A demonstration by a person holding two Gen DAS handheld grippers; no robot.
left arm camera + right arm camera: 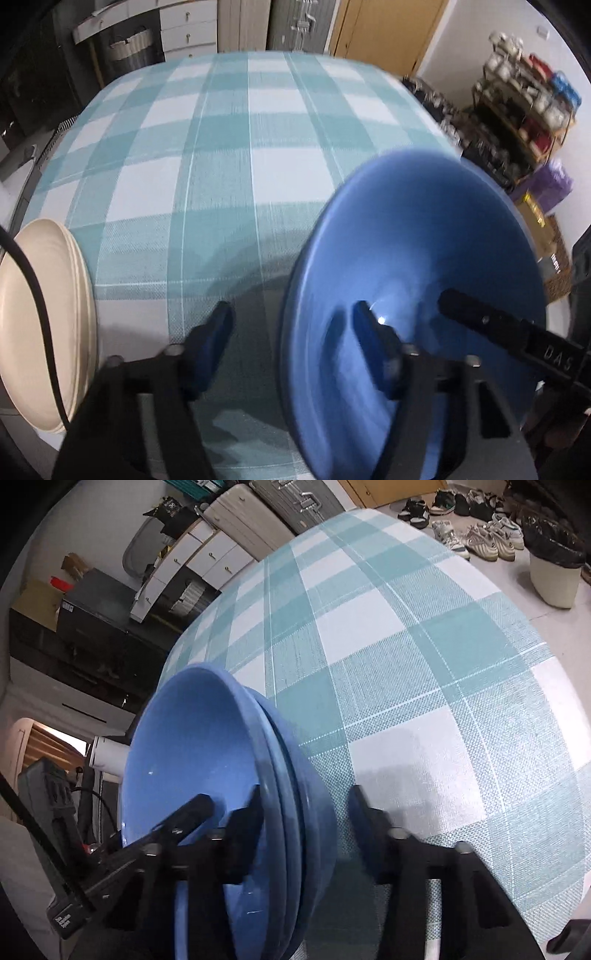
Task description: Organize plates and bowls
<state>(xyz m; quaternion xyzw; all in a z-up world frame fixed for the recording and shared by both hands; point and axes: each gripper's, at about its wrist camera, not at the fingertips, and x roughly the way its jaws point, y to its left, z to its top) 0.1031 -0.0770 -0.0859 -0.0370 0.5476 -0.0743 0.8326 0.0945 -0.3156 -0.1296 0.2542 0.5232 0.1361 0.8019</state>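
A stack of blue bowls stands on the teal-checked tablecloth. In the left wrist view only the top blue bowl shows. My right gripper straddles the stack's wall, one finger inside the top bowl and one outside, with a thin strip of cloth visible between the outer pad and the bowls. My left gripper straddles the opposite rim, with its inner finger in the bowl and its outer finger well clear of the wall. Each gripper's finger shows in the other's view. A stack of cream plates lies at the left.
A black cable crosses the cream plates. The table's edge drops to a floor with several shoes and a white bin. Beyond the far edge are drawers, and a cluttered shelf stands to the right.
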